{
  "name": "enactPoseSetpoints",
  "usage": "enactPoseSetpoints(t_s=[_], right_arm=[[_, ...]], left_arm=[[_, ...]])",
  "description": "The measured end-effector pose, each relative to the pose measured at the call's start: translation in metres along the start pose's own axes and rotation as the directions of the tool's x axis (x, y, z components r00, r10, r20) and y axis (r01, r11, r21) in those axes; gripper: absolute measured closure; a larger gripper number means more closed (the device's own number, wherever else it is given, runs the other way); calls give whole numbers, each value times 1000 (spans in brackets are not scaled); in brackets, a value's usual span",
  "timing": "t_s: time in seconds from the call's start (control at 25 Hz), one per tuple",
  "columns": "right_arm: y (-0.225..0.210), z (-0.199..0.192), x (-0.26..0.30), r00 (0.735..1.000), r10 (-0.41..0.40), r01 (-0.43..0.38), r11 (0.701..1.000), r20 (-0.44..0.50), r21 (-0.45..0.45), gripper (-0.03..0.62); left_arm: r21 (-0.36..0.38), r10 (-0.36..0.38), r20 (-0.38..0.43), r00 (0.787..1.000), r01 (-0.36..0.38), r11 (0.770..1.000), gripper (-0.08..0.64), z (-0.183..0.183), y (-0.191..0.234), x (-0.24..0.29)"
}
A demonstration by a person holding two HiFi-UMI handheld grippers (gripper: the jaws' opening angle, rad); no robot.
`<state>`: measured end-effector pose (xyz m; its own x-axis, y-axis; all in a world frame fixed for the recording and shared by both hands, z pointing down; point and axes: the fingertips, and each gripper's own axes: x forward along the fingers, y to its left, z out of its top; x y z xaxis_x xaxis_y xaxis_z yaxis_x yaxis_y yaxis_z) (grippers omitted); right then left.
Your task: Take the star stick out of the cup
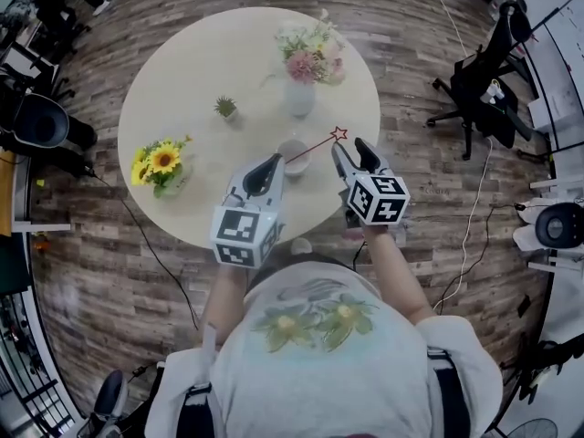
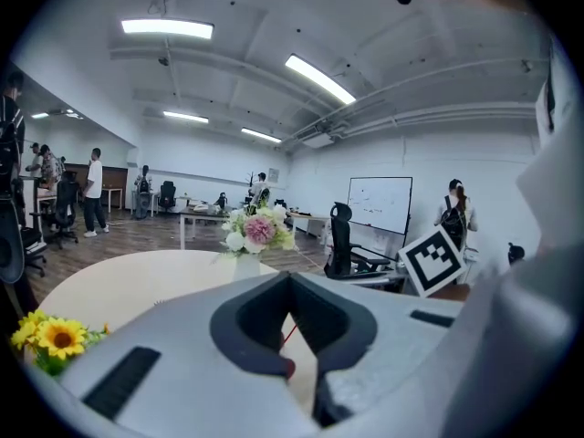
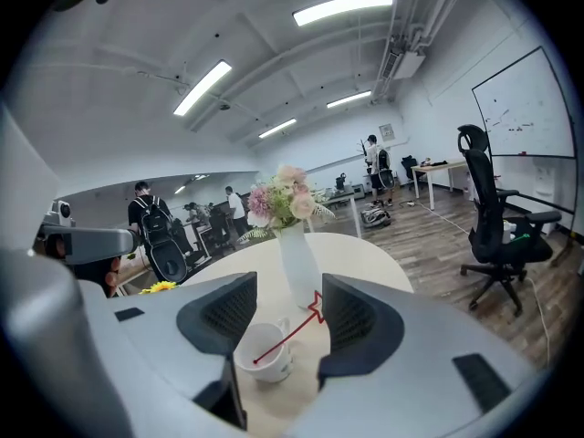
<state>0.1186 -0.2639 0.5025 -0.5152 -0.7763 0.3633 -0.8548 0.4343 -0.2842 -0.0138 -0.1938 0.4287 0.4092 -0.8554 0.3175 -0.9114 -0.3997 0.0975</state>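
Observation:
A white cup (image 1: 293, 159) stands near the front of the round beige table (image 1: 182, 80). A thin red star stick (image 1: 316, 146) leans out of it to the right, its star tip up in the air. My right gripper (image 1: 353, 153) hovers open just right of the cup. In the right gripper view the cup (image 3: 265, 359) and the star stick (image 3: 294, 329) lie between the spread jaws of the right gripper (image 3: 287, 307), the star close to the right pad. My left gripper (image 1: 272, 164) sits left of the cup with its tips together. In its own view the left gripper (image 2: 290, 284) holds nothing.
A white vase of pink flowers (image 1: 302, 88) stands behind the cup. A small green plant (image 1: 225, 108) and a sunflower bunch (image 1: 161, 165) are on the table's left. Black office chairs (image 1: 482, 85) stand on the wood floor at right; cables trail beside them.

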Motion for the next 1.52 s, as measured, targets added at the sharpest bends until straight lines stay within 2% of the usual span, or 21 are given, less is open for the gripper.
enactPoseSetpoints(t_s=[0.48, 1.08, 1.4, 1.52], right_arm=[[-34, -33, 41, 999, 32, -27, 992, -36, 121, 373], [-46, -62, 70, 992, 118, -103, 957, -39, 271, 374], [-39, -57, 70, 994, 109, -100, 962, -19, 253, 490], [-36, -57, 70, 995, 102, -94, 966, -23, 240, 515]], left_arm=[[-11, 50, -38, 998, -50, 999, 561, -14, 14, 9], [-16, 53, -62, 997, -54, 998, 561, -16, 20, 16], [-19, 44, -64, 997, -45, 999, 561, -14, 31, 15], [-14, 31, -60, 998, -32, 999, 561, -12, 32, 16]])
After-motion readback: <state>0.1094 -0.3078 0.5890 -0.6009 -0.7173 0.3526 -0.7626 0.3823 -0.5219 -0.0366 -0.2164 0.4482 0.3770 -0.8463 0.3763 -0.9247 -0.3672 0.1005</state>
